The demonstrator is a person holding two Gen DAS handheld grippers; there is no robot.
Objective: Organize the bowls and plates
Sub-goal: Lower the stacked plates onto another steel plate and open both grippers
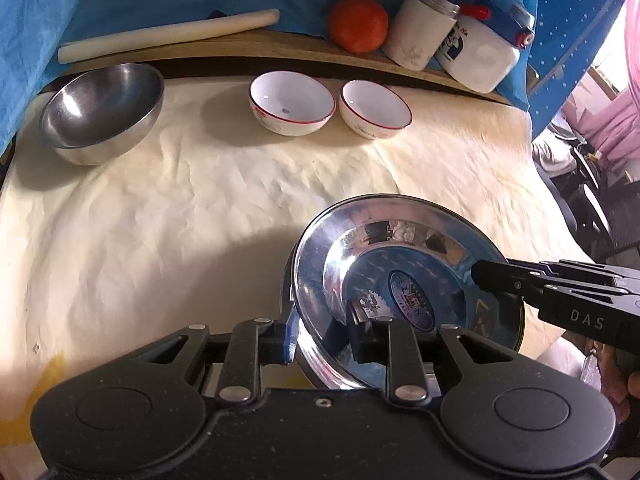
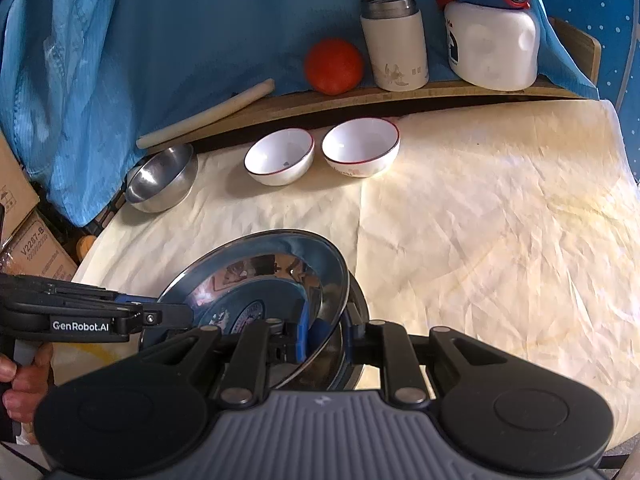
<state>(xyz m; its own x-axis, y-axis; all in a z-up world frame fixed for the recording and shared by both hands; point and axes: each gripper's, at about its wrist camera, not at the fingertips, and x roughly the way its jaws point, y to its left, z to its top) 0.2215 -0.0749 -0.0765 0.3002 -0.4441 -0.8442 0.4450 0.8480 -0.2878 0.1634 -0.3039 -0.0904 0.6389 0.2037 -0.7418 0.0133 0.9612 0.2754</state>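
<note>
A shiny steel plate (image 1: 404, 276) with a blue label is held tilted over the cream cloth. My left gripper (image 1: 324, 328) is shut on its near rim. My right gripper (image 2: 324, 332) is shut on the plate's (image 2: 256, 280) opposite rim; a second plate rim (image 2: 358, 304) shows just behind it. The right gripper reaches in from the right in the left wrist view (image 1: 492, 276). A steel bowl (image 1: 102, 114) and two white bowls with red rims (image 1: 292, 102) (image 1: 376, 108) stand at the back. They also show in the right wrist view: (image 2: 162, 180), (image 2: 279, 160), (image 2: 361, 146).
A wooden board (image 1: 240, 52) at the back carries a rolling pin (image 1: 168, 34), a tomato (image 1: 358, 24), a white flask (image 1: 420, 32) and a white jug (image 1: 484, 52). Blue cloth (image 2: 160, 40) hangs behind. Cardboard boxes (image 2: 28, 248) stand off the table's left.
</note>
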